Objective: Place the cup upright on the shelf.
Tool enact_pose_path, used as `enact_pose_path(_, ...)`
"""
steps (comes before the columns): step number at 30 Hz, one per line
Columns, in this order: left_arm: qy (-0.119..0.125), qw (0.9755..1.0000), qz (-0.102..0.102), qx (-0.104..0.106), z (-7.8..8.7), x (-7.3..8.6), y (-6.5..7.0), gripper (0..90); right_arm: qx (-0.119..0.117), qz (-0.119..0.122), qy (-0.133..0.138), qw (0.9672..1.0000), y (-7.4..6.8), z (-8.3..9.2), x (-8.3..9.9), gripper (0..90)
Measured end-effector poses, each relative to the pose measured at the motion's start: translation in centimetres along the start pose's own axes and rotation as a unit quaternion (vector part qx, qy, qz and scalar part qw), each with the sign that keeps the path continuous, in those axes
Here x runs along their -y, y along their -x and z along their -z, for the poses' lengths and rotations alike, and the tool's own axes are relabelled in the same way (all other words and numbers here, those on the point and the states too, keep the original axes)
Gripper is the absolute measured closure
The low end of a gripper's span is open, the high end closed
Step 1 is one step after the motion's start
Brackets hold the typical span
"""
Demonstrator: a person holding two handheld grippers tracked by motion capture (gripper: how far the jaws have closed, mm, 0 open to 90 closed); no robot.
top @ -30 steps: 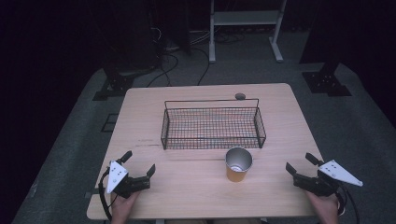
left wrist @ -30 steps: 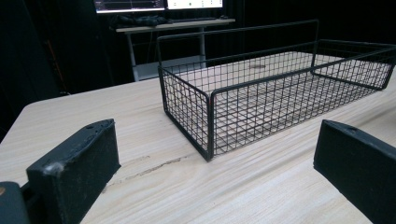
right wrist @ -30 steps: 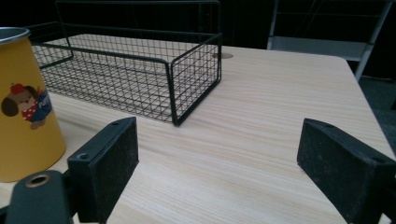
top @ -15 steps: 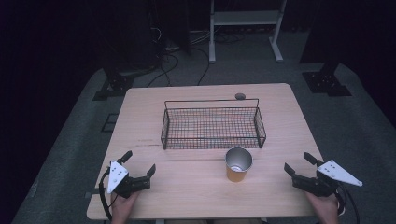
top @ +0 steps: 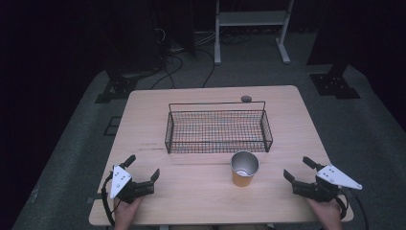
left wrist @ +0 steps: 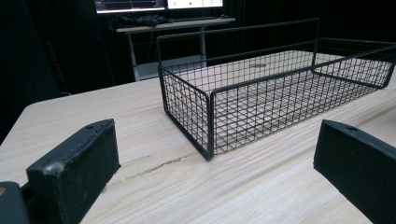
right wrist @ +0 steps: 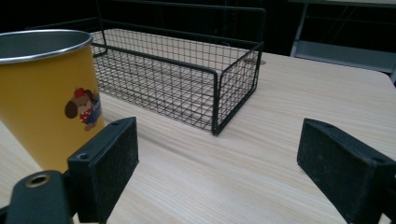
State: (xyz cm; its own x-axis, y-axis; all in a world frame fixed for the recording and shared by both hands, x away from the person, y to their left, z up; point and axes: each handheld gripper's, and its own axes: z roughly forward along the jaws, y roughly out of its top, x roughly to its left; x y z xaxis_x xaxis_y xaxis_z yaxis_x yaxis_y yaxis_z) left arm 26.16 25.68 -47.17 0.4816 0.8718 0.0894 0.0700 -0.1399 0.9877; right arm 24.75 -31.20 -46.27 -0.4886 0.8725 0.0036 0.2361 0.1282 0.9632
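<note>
Cup (top: 244, 169): a yellow cup with a bare metal rim and metal inside, standing upright on the desk (top: 201, 201); in the right gripper view (right wrist: 44, 93) its wall carries a small cartoon dog in red and blue.
Cup position: near the front middle of the desk, just in front of the wire basket (top: 218, 131) and apart from it, between the two grippers and nearer the right one.
Wire basket: black mesh, rectangular, low walls with a taller rail along its far side; nothing lies in it.
Left gripper (top: 142, 168): near the desk's front left corner, jaws spread wide and holding nothing, aimed at the basket's near left corner.
Right gripper (top: 299, 169): near the front right edge, jaws spread wide and holding nothing; the cup stands just beyond its left jaw.
Edges: both hands sit close to the front edge; the right one is also near the right edge.
Open room: bare wood lies between cup and each gripper, and on both sides of the basket.
Small round object (top: 246, 99): grey, at the far edge behind the basket.
</note>
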Motion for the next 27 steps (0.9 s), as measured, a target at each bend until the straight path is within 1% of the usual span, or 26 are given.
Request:
enact_pose_path(4,0.0,1.0,0.0,0.0,0.0,0.0,0.0,0.0,-0.006,0.004,-0.001,1.0,-0.4,-0.1,-0.1,11.9)
enact_pose_path(8,0.0,1.0,0.0,0.0,0.0,0.0,0.0,0.0,-0.016,0.001,-0.002,0.9999,-0.7,-0.2,-0.1,11.9)
enact_pose_path(10,0.0,1.0,0.001,0.0,0.0,0.0,0.0,0.0,-0.019,0.006,-0.003,0.9998,-1.0,-0.3,-0.2,11.9)
enact_pose_path(14,0.0,1.0,0.0,0.0,0.0,0.0,0.0,0.0,-0.027,0.007,-0.003,0.9996,-1.4,-0.5,-0.4,11.7)
enact_pose_path(18,0.0,1.0,0.001,-0.001,0.0,0.0,0.0,0.0,-0.035,0.016,-0.006,0.9992,-2.0,-0.7,-0.5,11.4)
enact_pose_path(27,0.0,1.0,0.001,0.0,0.0,0.0,0.0,0.0,-0.049,0.022,-0.009,0.9985,-2.7,-1.1,-0.9,10.3)
